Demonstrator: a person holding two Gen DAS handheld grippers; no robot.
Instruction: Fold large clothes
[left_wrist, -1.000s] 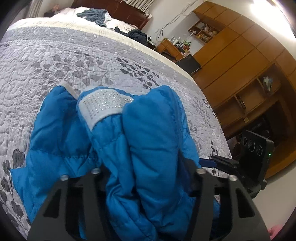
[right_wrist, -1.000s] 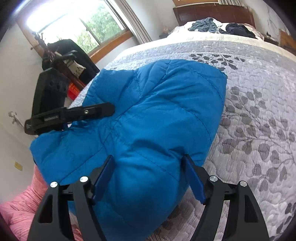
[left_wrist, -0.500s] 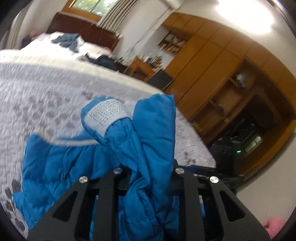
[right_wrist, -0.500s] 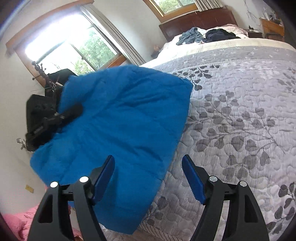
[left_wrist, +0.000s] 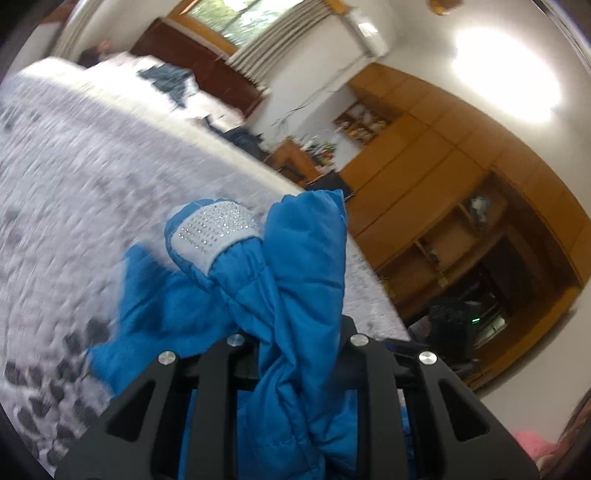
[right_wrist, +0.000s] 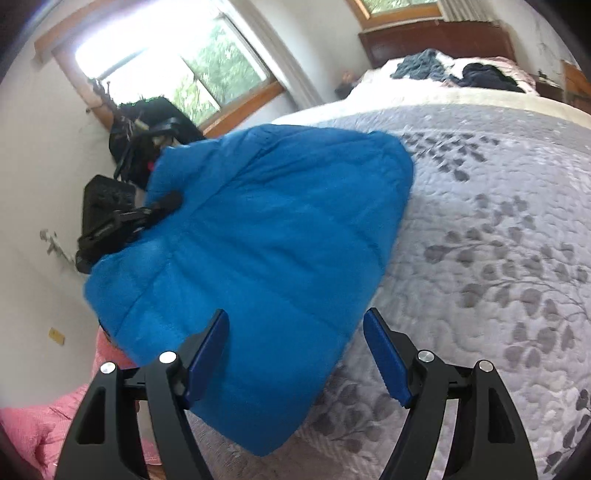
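Jacket (right_wrist: 266, 266) lifted off quilted bed (right_wrist: 498, 240); left jaws clamp it, right jaws gape empty.

A grey quilted bedspread with a dark leaf print (right_wrist: 498, 240) covers the bed; a dark wooden headboard (right_wrist: 436, 37) stands at its far end, crumpled dark clothes (right_wrist: 484, 79) lying before it; orange-brown wooden wall cabinets (left_wrist: 436, 177) line one side; a wood-framed window (right_wrist: 177, 70) lights the other; pink fabric (right_wrist: 33, 432) shows low down
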